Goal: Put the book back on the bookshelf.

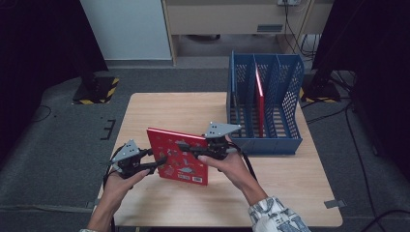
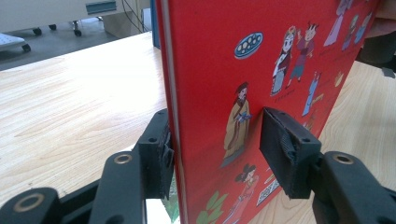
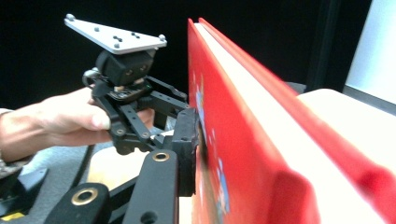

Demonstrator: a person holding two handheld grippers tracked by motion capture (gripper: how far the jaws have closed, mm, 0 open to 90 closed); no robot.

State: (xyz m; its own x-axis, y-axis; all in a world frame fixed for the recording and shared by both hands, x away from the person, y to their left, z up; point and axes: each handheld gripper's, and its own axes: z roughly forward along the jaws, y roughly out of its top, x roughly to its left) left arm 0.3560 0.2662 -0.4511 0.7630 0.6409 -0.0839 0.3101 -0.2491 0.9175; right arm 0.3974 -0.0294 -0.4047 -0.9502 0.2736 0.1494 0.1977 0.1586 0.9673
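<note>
**Desk:** Item one?

**Operator:** The red book point(image 1: 179, 157), with cartoon figures in costume on the front cover. I have it lifted clear of the table point(image 1: 290, 193), over the near half. It is tilted, with its long upper edge running left to right. In the left gripper view the cover point(image 2: 280, 46) stands nearly upright.

**Desk:** Item two, the claws?

**Operator:** My right gripper point(image 1: 186, 147) sits at the book's upper edge. In the right gripper view its near pad point(image 3: 187, 140) lies flat on the front cover and the other jaw is behind the book. I read that as a narrow hold on the red book.

My left gripper point(image 1: 159, 162) straddles the book's left edge. One pad point(image 2: 161, 154) touches the back side and the other point(image 2: 285, 149) stands right at the front cover. I cannot tell whether it presses.

**Desk:** Hands?

**Operator:** The left hand point(image 1: 121, 186) and right hand point(image 1: 232, 166) are each wrapped round a gripper body. A patterned sleeve point(image 1: 275, 215) shows on the right arm.

**Desk:** Surroundings?

**Operator:**
- The blue file rack point(image 1: 266, 145) is on the table's far right corner, well apart from the held book. It has perforated walls and three compartments.
- The other red book point(image 1: 260, 96) stands upright in the middle compartment, against its left divider.
</note>
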